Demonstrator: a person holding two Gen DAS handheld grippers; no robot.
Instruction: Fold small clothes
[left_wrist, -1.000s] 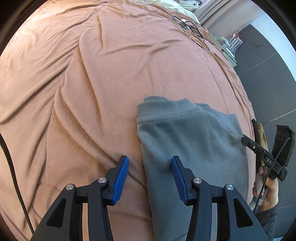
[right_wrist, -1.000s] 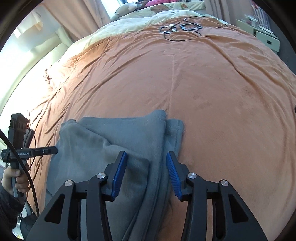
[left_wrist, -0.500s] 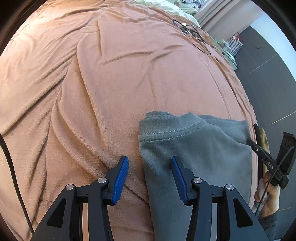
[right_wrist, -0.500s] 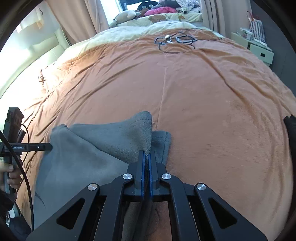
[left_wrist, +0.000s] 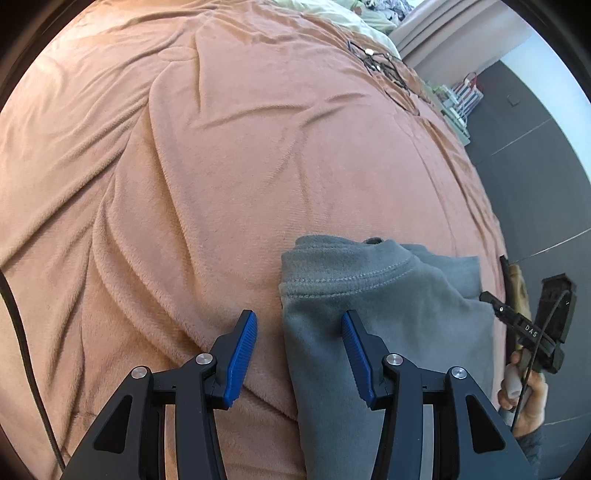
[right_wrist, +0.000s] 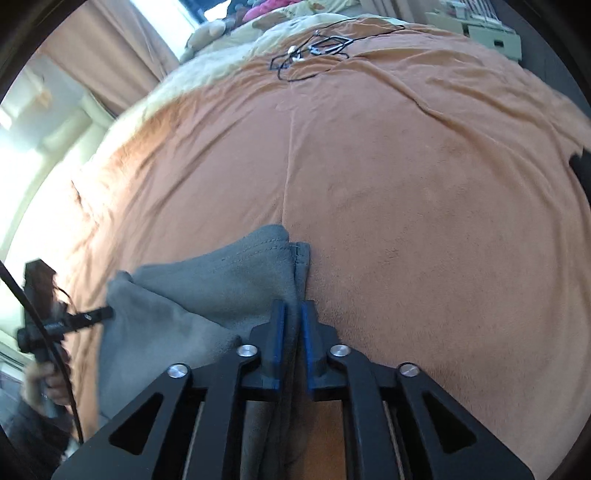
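A grey fleece garment (left_wrist: 388, 325) lies on the orange bedspread (left_wrist: 221, 166), its stitched hem facing away from me. My left gripper (left_wrist: 299, 328) is open, its blue pads straddling the garment's left edge. In the right wrist view the same garment (right_wrist: 207, 295) is bunched up. My right gripper (right_wrist: 292, 314) is shut on the garment's right edge and lifts the hem corner off the orange bedspread (right_wrist: 424, 203). Each gripper shows at the edge of the other's view, the right one (left_wrist: 532, 332) and the left one (right_wrist: 55, 325).
A tangle of black cables (right_wrist: 314, 48) lies at the far end of the bed, also in the left wrist view (left_wrist: 380, 62). Pillows and soft toys (right_wrist: 229, 26) sit beyond. A white shelf unit (left_wrist: 458, 107) stands past the bed's right side.
My right gripper has shut on the garment's right edge and pulled it up, bunching the cloth. The hem now sits closer to my left gripper, which stays open.
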